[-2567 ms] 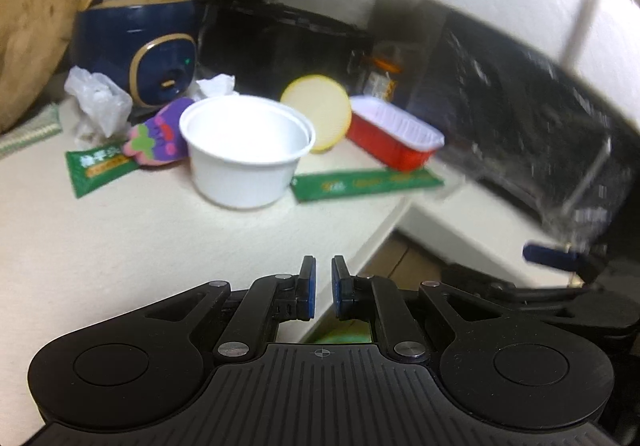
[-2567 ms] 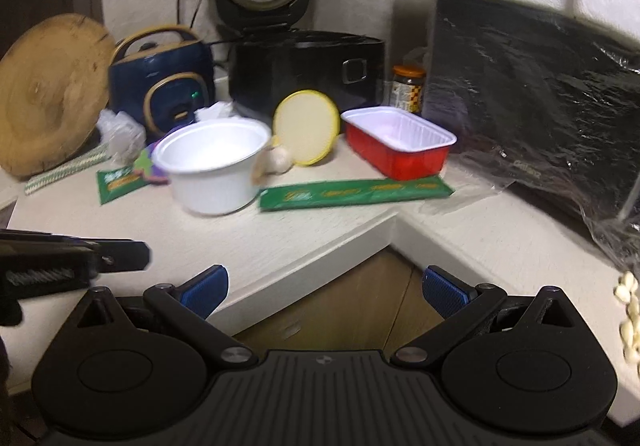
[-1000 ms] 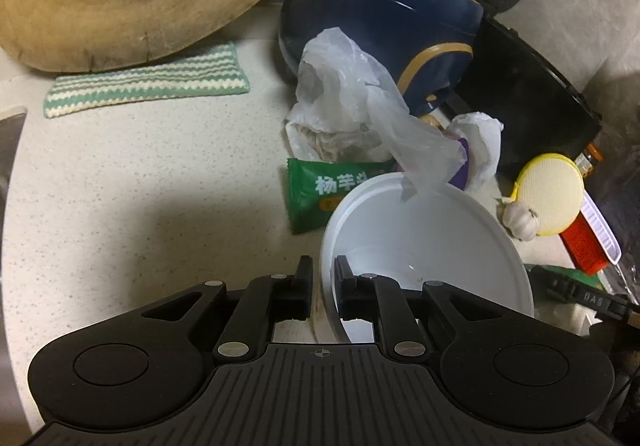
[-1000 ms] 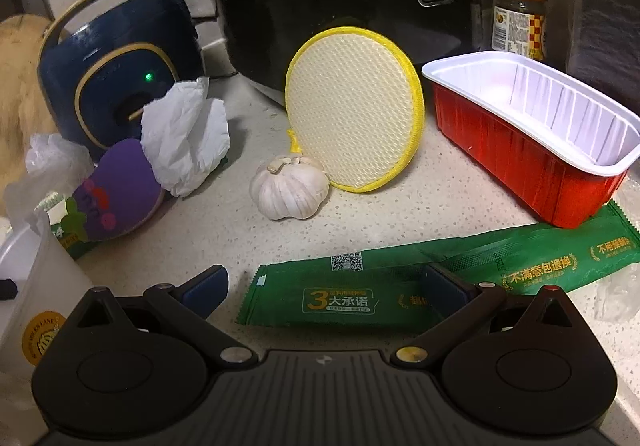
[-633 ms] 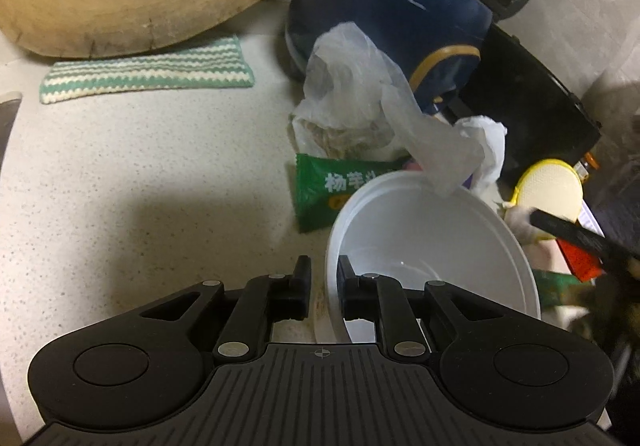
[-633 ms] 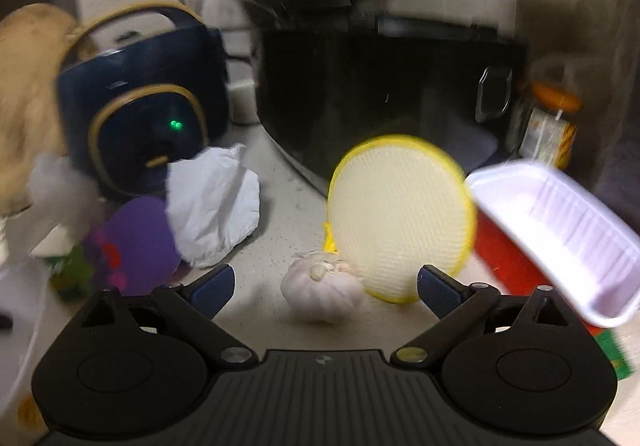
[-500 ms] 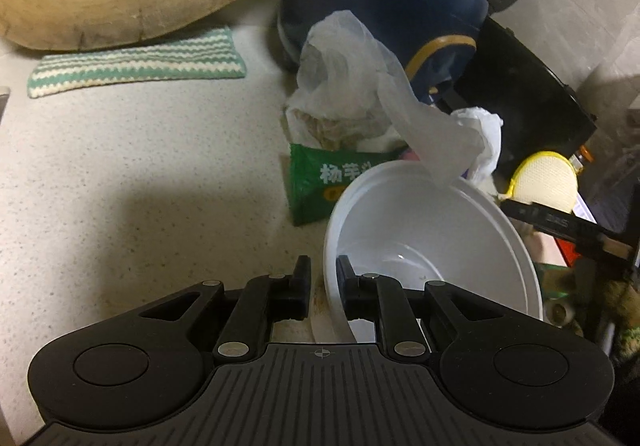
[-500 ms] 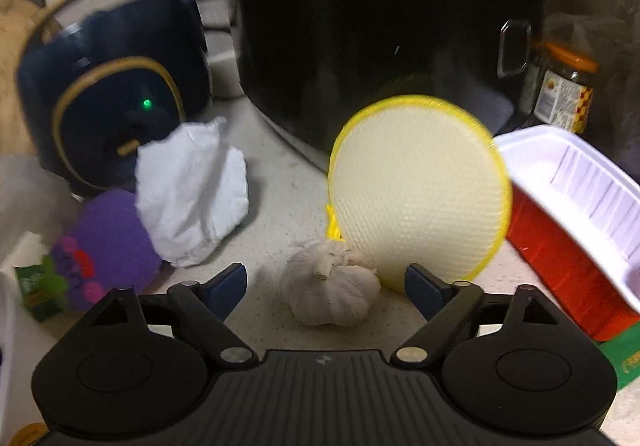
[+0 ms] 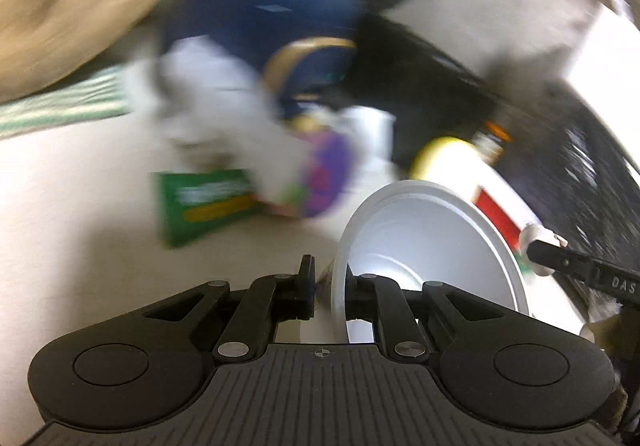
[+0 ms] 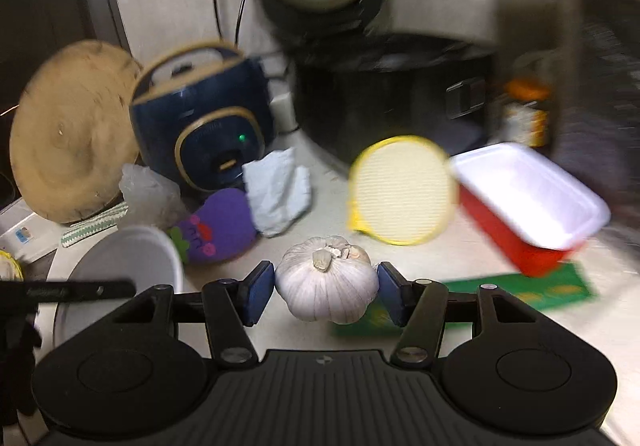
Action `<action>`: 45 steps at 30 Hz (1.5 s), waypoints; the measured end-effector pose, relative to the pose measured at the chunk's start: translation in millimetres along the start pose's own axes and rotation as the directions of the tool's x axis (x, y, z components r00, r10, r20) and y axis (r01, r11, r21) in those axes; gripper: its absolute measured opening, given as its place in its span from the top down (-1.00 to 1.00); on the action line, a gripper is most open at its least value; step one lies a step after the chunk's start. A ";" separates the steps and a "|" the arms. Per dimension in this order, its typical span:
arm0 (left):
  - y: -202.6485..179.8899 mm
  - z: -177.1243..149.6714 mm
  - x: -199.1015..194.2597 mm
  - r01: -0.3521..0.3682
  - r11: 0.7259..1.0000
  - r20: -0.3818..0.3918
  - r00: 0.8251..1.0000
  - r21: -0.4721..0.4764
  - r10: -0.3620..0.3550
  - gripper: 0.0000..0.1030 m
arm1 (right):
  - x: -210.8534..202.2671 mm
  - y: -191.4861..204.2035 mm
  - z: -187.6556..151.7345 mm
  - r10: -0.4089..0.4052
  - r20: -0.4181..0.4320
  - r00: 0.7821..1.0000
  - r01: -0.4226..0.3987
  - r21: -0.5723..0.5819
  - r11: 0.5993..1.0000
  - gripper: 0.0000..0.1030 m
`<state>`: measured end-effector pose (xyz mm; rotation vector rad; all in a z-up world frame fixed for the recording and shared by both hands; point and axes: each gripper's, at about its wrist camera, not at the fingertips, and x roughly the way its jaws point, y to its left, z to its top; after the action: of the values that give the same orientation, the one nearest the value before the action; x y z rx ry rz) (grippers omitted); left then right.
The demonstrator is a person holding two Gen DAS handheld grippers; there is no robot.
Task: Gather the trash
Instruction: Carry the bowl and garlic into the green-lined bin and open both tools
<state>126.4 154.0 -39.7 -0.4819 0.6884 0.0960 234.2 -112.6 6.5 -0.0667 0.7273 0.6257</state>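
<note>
Since half a second ago my right gripper (image 10: 326,292) has brought its jaws in around the garlic bulb (image 10: 327,278), which now sits low centre of the right view, pads against both flanks, apparently lifted off the counter (image 10: 320,182). My left gripper (image 9: 327,288) stays clamped on the white bowl (image 9: 428,242) rim, bowl now tilted, lower right of the left view. Risks: the round bulb squirts out of flat pads; the tilted bowl slips on its thin rim. Both views are blurred.
</note>
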 end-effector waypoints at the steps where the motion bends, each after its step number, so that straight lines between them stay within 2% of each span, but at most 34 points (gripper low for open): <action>1: -17.8 -3.3 0.6 0.026 0.999 -0.005 1.000 0.035 -0.026 0.74 | -19.2 -7.1 -8.6 -0.032 0.023 0.999 0.032 -0.009 0.999 -0.10; 4: -76.5 -20.5 9.6 0.129 0.984 -0.081 0.990 0.127 -0.119 0.74 | -60.1 -42.0 -36.3 -0.131 0.046 0.990 0.130 0.035 0.991 -0.10; 7: -137.9 -57.4 36.3 0.244 0.943 -0.230 0.954 0.227 -0.191 0.74 | -97.3 -85.4 -75.4 -0.213 0.040 0.976 0.208 0.107 0.972 -0.10; 9: -171.5 -96.2 69.1 0.283 0.923 -0.346 0.920 0.262 -0.184 0.74 | -114.9 -111.3 -110.6 -0.296 0.022 0.955 0.291 0.113 0.950 -0.10; 10: -180.3 -114.8 86.8 0.285 0.921 -0.390 0.905 0.266 -0.167 0.74 | -118.6 -122.1 -128.8 -0.325 0.007 0.946 0.322 0.108 0.940 -0.10; 12: -193.6 -161.9 127.9 0.245 0.929 -0.466 0.880 0.278 -0.092 0.74 | -119.4 -146.1 -169.4 -0.357 -0.049 0.933 0.360 0.115 0.926 -0.10; 15: -198.9 -225.1 198.2 0.147 0.934 -0.506 0.861 0.325 0.041 0.74 | -112.0 -174.8 -223.1 -0.373 -0.159 0.914 0.399 0.185 0.898 -0.10; 17: -188.7 -259.7 247.0 0.103 0.951 -0.539 0.839 0.290 0.074 0.73 | -106.2 -185.3 -254.6 -0.368 -0.214 0.905 0.412 0.219 0.884 -0.10; 18: -181.1 -272.6 268.2 0.106 0.960 -0.566 0.822 0.259 0.063 0.70 | -102.9 -188.1 -268.2 -0.368 -0.236 0.899 0.420 0.227 0.879 -0.10; 20: -163.5 -295.3 309.6 0.121 0.970 -0.639 0.768 0.210 0.042 0.59 | -94.1 -190.7 -291.2 -0.369 -0.277 0.887 0.434 0.229 0.871 -0.10; 21: -155.0 -302.9 324.3 0.108 0.974 -0.660 0.750 0.200 0.052 0.46 | -89.6 -191.4 -300.3 -0.369 -0.297 0.881 0.441 0.230 0.868 -0.10; 22: -147.1 -307.5 334.7 0.081 0.975 -0.664 0.743 0.206 0.079 0.40 | -84.3 -193.0 -308.6 -0.364 -0.317 0.876 0.445 0.235 0.864 -0.10; 25: -129.2 -305.6 337.0 0.011 0.975 -0.631 0.764 0.221 0.135 0.35 | -64.6 -197.7 -325.2 -0.334 -0.373 0.865 0.441 0.253 0.861 -0.10; 29: -122.3 -299.1 310.1 -0.009 0.987 -0.595 0.797 0.160 0.104 0.35 | -30.1 -196.7 -329.1 -0.295 -0.414 0.861 0.408 0.219 0.886 -0.10; 31: -123.0 -303.4 305.4 0.006 0.990 -0.595 0.800 0.139 0.079 0.34 | -9.5 -194.8 -327.9 -0.270 -0.433 0.860 0.381 0.192 0.905 -0.10; 33: -120.9 -307.6 312.2 0.028 0.993 -0.616 0.786 0.113 0.048 0.34 | 9.8 -191.3 -323.6 -0.245 -0.443 0.862 0.349 0.169 0.922 -0.10; 34: -123.0 -313.9 318.6 0.027 0.990 -0.631 0.773 0.138 0.066 0.34 | 14.6 -190.5 -323.4 -0.233 -0.446 0.864 0.334 0.161 0.929 -0.10; 36: -132.7 -330.8 332.3 0.002 0.968 -0.641 0.750 0.253 0.166 0.32 | 27.7 -184.3 -319.3 -0.222 -0.461 0.859 0.315 0.133 0.940 -0.10; 37: -134.3 -338.8 334.7 -0.001 0.955 -0.636 0.745 0.297 0.199 0.27 | 34.7 -180.7 -316.9 -0.224 -0.466 0.856 0.306 0.108 0.946 -0.10; 39: -134.3 -353.0 341.5 0.010 0.940 -0.633 0.742 0.340 0.221 0.21 | 41.7 -179.2 -321.2 -0.224 -0.472 0.852 0.286 0.063 0.956 -0.10; 43: -117.7 -375.0 348.4 0.025 0.957 -0.674 0.716 0.289 0.184 0.24 | 51.8 -166.4 -328.1 -0.220 -0.510 0.831 0.258 0.003 0.966 -0.10; 45: -111.6 -384.5 349.3 0.006 0.967 -0.667 0.725 0.255 0.171 0.24 | 56.4 -159.6 -328.7 -0.219 -0.516 0.828 0.247 -0.016 0.969 -0.10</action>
<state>197.2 -145.8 -472.7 -0.2363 1.4449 -0.0925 157.8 -302.0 -301.6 -0.2815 1.2364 0.3487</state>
